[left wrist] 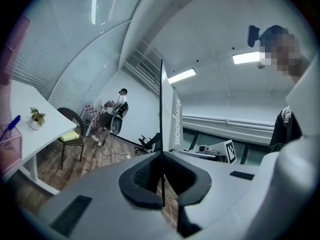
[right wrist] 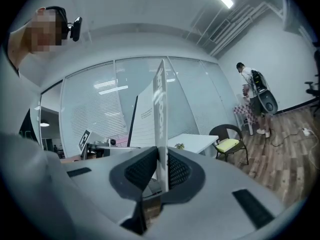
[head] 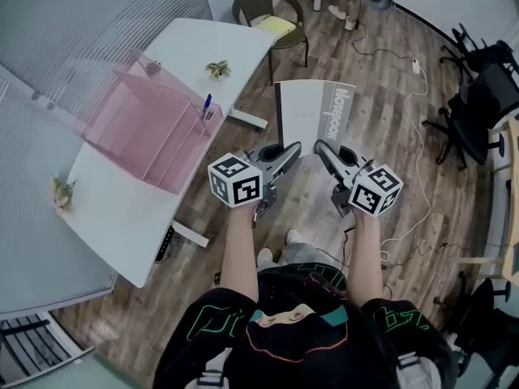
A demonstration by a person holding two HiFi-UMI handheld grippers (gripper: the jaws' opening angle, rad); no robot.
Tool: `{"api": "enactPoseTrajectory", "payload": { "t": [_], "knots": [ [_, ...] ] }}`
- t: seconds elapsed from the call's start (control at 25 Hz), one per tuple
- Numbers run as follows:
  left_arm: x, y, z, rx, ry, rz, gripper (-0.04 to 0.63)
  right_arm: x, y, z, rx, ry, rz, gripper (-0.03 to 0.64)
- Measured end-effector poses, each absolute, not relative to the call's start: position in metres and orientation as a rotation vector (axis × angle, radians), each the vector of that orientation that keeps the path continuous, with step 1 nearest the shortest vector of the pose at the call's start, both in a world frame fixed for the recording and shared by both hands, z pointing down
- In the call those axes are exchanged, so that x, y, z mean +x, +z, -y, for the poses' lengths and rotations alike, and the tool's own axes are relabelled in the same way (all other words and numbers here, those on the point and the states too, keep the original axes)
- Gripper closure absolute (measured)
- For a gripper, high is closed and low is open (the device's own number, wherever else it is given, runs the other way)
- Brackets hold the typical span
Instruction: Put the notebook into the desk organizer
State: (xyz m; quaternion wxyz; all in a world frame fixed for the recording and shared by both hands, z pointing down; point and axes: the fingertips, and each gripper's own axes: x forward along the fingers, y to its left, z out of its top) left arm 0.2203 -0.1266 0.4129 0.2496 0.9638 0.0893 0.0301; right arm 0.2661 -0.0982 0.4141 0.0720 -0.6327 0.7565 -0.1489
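Note:
A grey and white notebook [head: 312, 116] is held up in the air in front of me, over the wooden floor, open a little at one side. My left gripper [head: 293, 148] is shut on its lower left edge, a thin sheet seen edge-on [left wrist: 161, 134] between the pads. My right gripper [head: 322, 147] is shut on the thicker lower right part [right wrist: 160, 109]. The pink see-through desk organizer [head: 146, 128] stands on the white desk [head: 122, 209] to the left, apart from both grippers.
A blue pen [head: 207, 104] stands in the organizer's end. Small plants [head: 217, 69] sit on the desk. A chair with a yellow cushion [head: 276, 23] is beyond the notebook. Cables and black office chairs [head: 482, 104] lie to the right.

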Motion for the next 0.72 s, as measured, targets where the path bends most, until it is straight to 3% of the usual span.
{"api": "enactPoseTrajectory", "payload": {
  "t": [0.72],
  "knots": [
    [0.103,0.465,0.201,2.427,-0.032,0.435,0.592,0.155,0.466,0.198,-1.373,-0.65,-2.774,0.588]
  ]
}}
